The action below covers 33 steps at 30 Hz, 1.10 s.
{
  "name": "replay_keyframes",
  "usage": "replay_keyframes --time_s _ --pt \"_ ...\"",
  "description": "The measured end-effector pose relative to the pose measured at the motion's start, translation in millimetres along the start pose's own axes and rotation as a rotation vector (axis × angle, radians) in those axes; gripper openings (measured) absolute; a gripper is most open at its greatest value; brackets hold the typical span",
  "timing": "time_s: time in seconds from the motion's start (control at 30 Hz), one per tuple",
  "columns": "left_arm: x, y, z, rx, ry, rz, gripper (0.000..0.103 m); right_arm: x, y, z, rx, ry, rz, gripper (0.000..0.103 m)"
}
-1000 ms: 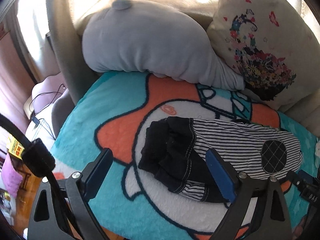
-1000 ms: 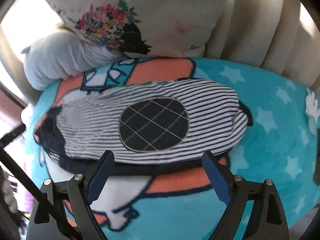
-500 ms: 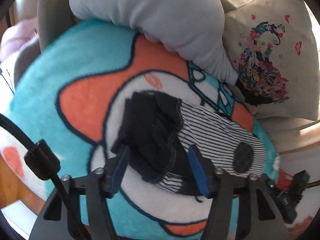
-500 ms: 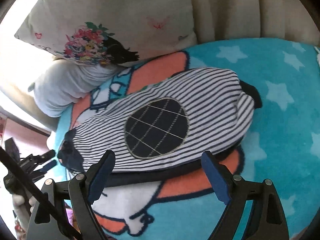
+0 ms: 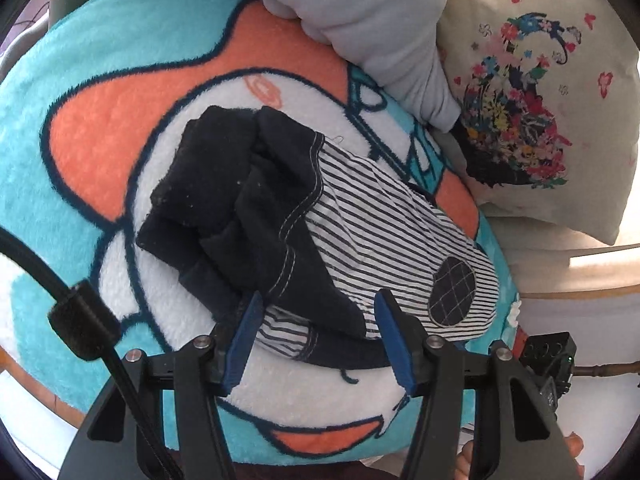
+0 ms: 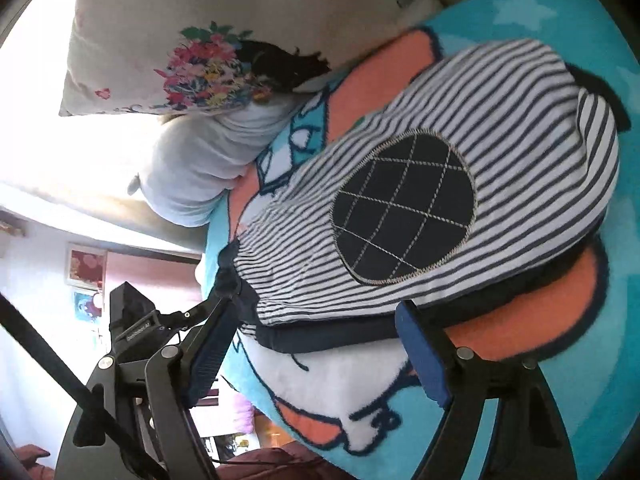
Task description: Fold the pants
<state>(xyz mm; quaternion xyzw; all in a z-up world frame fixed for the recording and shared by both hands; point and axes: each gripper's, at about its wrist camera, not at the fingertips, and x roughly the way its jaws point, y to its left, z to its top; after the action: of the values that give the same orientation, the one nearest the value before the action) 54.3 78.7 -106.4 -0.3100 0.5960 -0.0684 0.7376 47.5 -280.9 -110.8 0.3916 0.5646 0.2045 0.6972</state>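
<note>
Pants (image 5: pixel 320 232), striped with dark cuffs, lie folded on the cartoon blanket (image 5: pixel 100 92), their near hem between the spread fingers of the left tool (image 5: pixel 318 316), which hold nothing. A grey pillow (image 5: pixel 380 20) and flowered cushion (image 5: pixel 532 92) sit at the blanket's far edge.

Right view: the pants (image 6: pixel 500 128) lie near the blanket's (image 6: pixel 580 400) left edge; the right tool (image 6: pixel 316 332) is wide apart at their near hem, gripping nothing.
</note>
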Motion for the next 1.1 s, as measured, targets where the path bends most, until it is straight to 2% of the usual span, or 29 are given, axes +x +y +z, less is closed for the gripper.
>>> replay_keyframes --time_s 0.1,0.2,0.43,0.57,0.63,0.77,0.87,1.1 --pt "2 -3 -2 0.002 0.010 0.015 0.057 1 -3 -1 0.002 0.010 -0.029 0.085" --pt "4 -1 -4 -0.025 0.031 -0.007 0.057 2 -1 0 -0.016 0.023 -0.054 0.085" --pt "19 -3 -9 -0.060 0.098 -0.025 0.057 17 7 -1 -0.050 0.083 -0.030 0.085" --pt "21 -5 -1 -0.073 0.078 -0.034 0.057 22 5 -4 -0.057 0.103 -0.034 0.085" --pt "23 -7 3 -0.080 0.062 -0.050 0.048 22 4 -3 -0.053 0.103 -0.033 0.085" --pt "36 -5 8 -0.109 0.079 -0.044 0.017 20 2 -2 -0.041 0.105 -0.019 0.085" --pt "32 -6 9 -0.111 0.060 -0.066 0.012 21 0 -2 -0.029 0.118 -0.014 0.085" --pt "19 -18 13 -0.069 0.023 -0.092 0.011 21 -2 -2 -0.010 0.116 0.000 0.085"
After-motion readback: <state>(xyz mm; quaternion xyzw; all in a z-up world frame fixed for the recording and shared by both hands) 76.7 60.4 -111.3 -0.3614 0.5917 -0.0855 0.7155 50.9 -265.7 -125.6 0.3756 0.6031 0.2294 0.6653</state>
